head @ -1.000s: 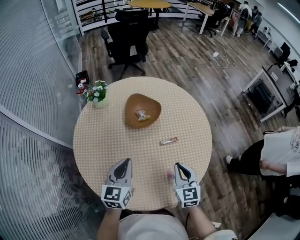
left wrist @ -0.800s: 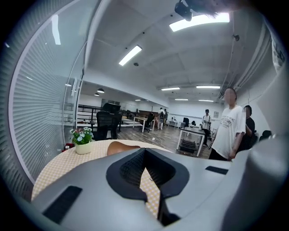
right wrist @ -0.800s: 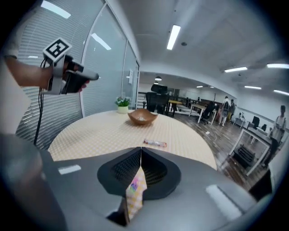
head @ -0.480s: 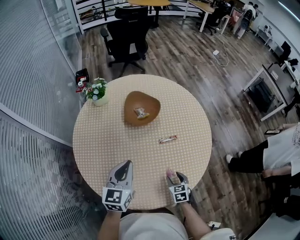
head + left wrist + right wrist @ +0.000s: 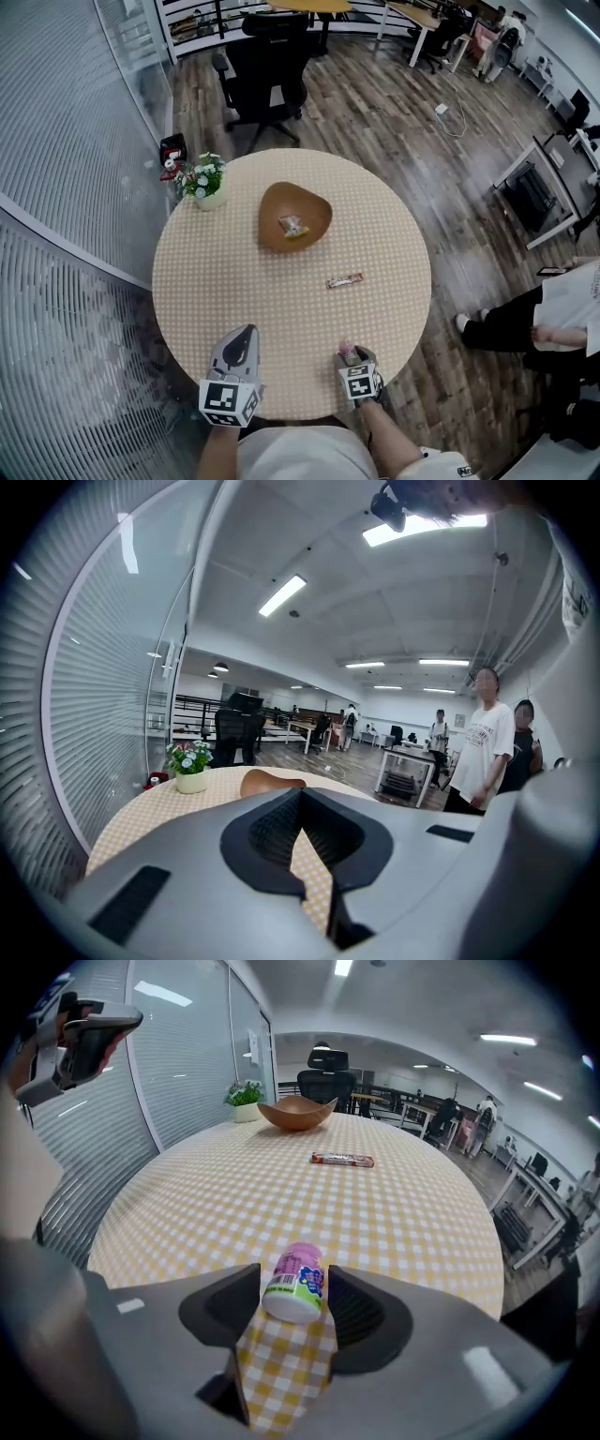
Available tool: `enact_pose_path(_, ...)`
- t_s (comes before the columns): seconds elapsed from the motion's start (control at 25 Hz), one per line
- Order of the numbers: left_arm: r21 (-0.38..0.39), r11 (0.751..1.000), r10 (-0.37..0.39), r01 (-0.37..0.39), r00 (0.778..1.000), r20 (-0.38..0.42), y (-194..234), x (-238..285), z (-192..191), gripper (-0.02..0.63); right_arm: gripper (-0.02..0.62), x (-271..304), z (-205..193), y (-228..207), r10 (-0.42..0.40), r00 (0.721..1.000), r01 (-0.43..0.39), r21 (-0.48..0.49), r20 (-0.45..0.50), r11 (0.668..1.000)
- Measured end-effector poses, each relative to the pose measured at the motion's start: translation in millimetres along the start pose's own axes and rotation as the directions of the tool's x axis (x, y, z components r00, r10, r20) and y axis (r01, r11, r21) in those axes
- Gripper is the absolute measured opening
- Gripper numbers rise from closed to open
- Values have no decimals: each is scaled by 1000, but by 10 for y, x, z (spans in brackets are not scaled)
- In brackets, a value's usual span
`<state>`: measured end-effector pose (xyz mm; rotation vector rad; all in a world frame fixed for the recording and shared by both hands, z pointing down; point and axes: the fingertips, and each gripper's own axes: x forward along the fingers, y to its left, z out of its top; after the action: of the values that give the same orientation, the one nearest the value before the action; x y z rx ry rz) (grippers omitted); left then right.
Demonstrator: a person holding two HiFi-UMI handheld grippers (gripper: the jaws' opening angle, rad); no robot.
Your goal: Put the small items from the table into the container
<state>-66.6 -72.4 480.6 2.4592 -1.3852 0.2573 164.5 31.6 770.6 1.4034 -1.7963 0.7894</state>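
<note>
Right gripper view: bottle [image 5: 296,1283] lying lengthwise between the opening right tongs [image 5: 292,1275], base nearest; left tongs [image 5: 300,795] closed, farther away.

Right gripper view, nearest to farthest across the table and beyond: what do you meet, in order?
pink bottle → snack bar → wooden bowl → potted flowers → black office chair

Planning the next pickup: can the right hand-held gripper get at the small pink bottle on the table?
Probably yes: the right hand-held gripper is opening its jaws, the small pink bottle lies between them, and nothing else crowds it.
</note>
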Motion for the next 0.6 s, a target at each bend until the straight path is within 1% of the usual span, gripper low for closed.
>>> enact_pose_path(0.12, -2, 1000, 8, -8, 1000, 0, 26, -28, 5, 2, 212, 1, -39, -5, -9, 999, 9, -2, -36, 1000)
enact_pose_path(0.16, -3, 1000, 10, -10, 1000, 0, 32, -37, 4, 2, 193, 4, -44, -15, -13, 999, 13, -6, -39, 1000)
enact_pose_path(0.24, -4, 1000, 13, -13, 1000, -1, 49, -51, 3, 2, 186, 12, -27, -24, -14, 999, 14, -13, -34, 1000)
enact_pose_path(0.36, -5, 1000, 15, -15, 1000, -2, 68, -51, 8, 2, 178, -25, -6, -15, -7, 999, 6, -4, -53, 1000)
enact_pose_path(0.6, -6, 1000, 9, -9, 1000, -3, 85, 2, -6, 2, 176, -89, 235, -29, 0, 1000, 0, -11, 6, 1000)
